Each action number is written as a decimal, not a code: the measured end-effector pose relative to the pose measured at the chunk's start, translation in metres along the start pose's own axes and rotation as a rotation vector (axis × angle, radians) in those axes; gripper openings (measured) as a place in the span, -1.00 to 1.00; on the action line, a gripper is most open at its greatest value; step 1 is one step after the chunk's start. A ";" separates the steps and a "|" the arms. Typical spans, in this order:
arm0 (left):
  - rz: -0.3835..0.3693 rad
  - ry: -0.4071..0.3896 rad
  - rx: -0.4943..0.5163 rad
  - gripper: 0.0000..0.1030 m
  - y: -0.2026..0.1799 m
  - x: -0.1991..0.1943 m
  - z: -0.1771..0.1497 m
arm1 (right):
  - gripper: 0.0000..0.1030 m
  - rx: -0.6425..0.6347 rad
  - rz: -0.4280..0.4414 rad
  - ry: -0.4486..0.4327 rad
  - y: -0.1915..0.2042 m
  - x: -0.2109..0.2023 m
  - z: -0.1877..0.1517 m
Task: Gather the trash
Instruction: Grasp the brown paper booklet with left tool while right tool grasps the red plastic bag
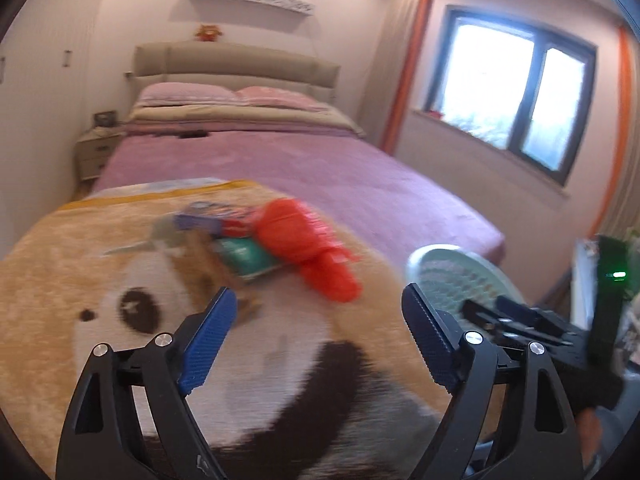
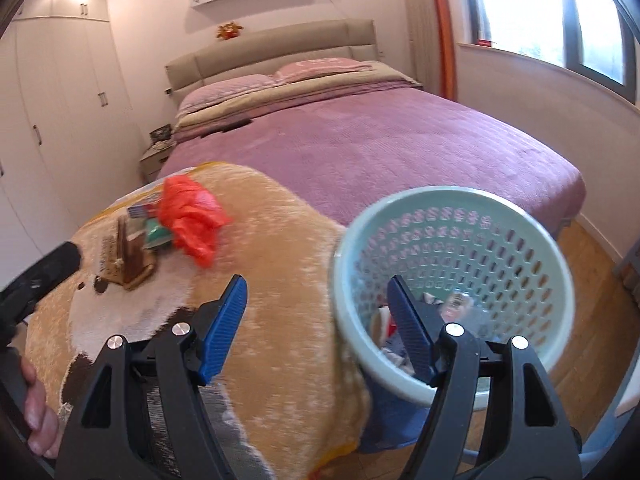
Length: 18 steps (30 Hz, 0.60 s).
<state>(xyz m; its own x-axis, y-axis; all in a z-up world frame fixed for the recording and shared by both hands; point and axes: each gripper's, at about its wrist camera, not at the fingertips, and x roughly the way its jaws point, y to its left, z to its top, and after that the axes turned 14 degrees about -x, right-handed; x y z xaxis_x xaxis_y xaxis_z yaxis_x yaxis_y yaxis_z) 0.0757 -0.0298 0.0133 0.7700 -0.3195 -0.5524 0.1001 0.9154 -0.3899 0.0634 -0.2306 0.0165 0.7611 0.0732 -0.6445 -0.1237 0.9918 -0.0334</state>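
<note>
A crumpled red plastic bag (image 1: 308, 244) lies on a tan panda-print blanket (image 1: 100, 288) at the foot of the bed, with a teal packet (image 1: 250, 258), a blue wrapper (image 1: 200, 220) and a brown wrapper (image 2: 130, 256) beside it. The bag also shows in the right wrist view (image 2: 192, 216). My left gripper (image 1: 316, 320) is open and empty, a little short of the pile. My right gripper (image 2: 316, 312) is open and empty, over the near rim of a pale green mesh basket (image 2: 532, 236) that holds some trash. The basket also shows in the left wrist view (image 1: 452, 276).
The purple bed (image 1: 304, 168) stretches ahead to pillows and a padded headboard. A nightstand (image 1: 96, 148) stands at its left, wardrobes (image 2: 60, 100) on the left wall, a window (image 1: 516, 92) on the right. Wooden floor (image 2: 600, 320) lies behind the basket.
</note>
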 end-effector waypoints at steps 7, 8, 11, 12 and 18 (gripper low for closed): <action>0.267 0.028 0.070 0.73 0.016 0.027 -0.001 | 0.33 -0.051 0.038 0.034 0.028 0.021 -0.006; 0.266 0.071 0.034 0.72 0.023 0.035 0.001 | 0.33 -0.055 0.041 0.038 0.030 0.024 -0.006; 0.210 0.134 -0.075 0.72 0.043 0.048 0.010 | 0.33 -0.072 0.045 0.042 0.033 0.028 -0.005; 0.205 0.142 -0.087 0.71 0.047 0.053 0.013 | 0.33 -0.080 0.043 0.042 0.033 0.029 -0.002; 0.234 0.124 -0.069 0.69 0.052 0.069 0.019 | 0.33 -0.090 0.060 0.030 0.035 0.037 0.021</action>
<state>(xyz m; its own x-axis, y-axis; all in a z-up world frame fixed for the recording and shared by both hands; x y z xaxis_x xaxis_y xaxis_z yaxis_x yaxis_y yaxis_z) 0.1465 0.0004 -0.0309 0.6837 -0.1327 -0.7176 -0.1175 0.9505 -0.2878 0.1004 -0.1910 0.0073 0.7312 0.1273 -0.6702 -0.2261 0.9721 -0.0621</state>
